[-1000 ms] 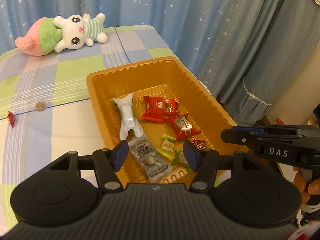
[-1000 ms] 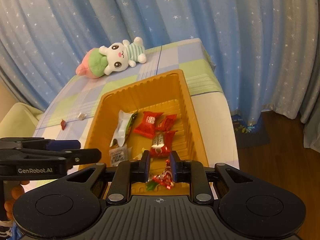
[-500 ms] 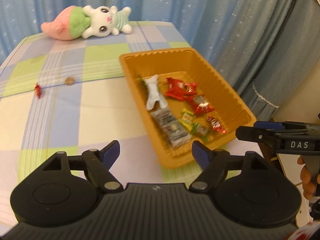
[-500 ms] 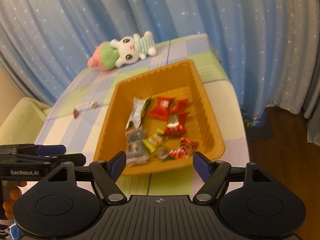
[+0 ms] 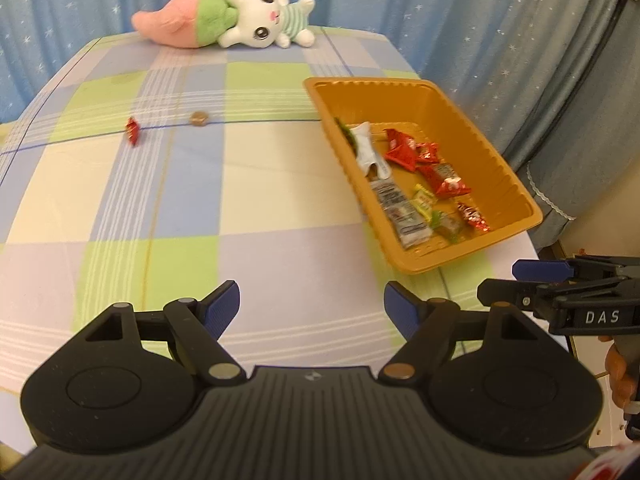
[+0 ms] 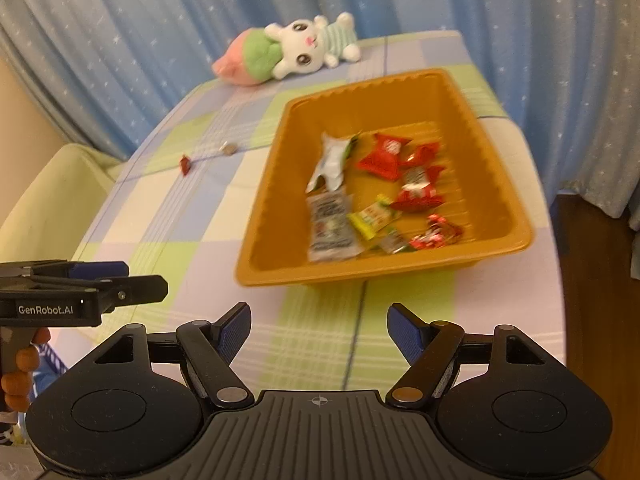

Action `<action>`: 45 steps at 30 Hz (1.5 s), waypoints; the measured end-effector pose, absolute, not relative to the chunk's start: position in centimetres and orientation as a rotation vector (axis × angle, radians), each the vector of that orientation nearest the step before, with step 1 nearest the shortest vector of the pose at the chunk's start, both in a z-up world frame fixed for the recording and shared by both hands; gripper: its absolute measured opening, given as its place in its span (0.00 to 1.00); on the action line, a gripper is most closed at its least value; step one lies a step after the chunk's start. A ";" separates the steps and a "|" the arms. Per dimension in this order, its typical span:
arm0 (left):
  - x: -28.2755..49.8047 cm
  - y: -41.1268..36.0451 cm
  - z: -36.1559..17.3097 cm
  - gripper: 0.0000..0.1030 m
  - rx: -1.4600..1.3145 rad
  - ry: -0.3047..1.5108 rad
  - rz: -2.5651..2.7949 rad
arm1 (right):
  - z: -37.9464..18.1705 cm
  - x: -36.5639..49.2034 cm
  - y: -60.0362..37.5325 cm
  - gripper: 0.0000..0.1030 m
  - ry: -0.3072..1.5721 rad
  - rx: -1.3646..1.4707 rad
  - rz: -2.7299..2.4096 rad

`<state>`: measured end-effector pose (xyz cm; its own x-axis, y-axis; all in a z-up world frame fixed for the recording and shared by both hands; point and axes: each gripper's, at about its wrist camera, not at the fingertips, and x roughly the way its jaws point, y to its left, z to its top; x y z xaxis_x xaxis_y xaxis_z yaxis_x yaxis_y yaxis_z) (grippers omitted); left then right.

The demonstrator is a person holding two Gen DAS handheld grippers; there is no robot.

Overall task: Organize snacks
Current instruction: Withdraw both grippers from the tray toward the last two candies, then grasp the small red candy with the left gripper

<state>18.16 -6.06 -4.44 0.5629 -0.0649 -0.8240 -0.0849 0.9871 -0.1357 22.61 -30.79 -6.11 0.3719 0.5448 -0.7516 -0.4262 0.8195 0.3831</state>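
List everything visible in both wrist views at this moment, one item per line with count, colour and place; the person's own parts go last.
tray: 1, orange, on the table's right side
wrapped snacks: several, mostly red, also white, yellow-green and grey, lying in the tray
red candy: 1, red, loose on the cloth left of the tray
brown candy: 1, brown, loose on the cloth beside the red candy
plush toy: 1, white, green and pink, lying at the table's far edge
tablecloth: 1, checked blue, green and cream, covering the table
curtain: blue with stars, behind the table
left gripper: 1, black with blue pads, open, empty
right gripper: 1, black with blue pads, open, empty
fingers: on the left gripper's handle, right view's left edge
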 end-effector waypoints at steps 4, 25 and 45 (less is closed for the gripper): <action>17.3 -4.6 -4.4 0.75 -0.173 0.979 0.029 | -6.5 22.0 -28.9 0.73 1.035 0.111 0.650; 15.4 5.5 -4.8 0.75 -0.181 1.016 0.087 | -7.1 20.7 -17.6 0.73 1.074 0.063 0.710; 18.8 13.2 -5.9 0.75 -0.156 1.013 0.098 | -8.6 22.8 -9.8 0.73 1.075 0.080 0.646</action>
<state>18.78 13.22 -5.90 0.5259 0.0087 -0.8505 -0.1537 0.9845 -0.0849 22.84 -9.83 -8.56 0.3116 0.5266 -0.7910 -0.4510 0.8146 0.3646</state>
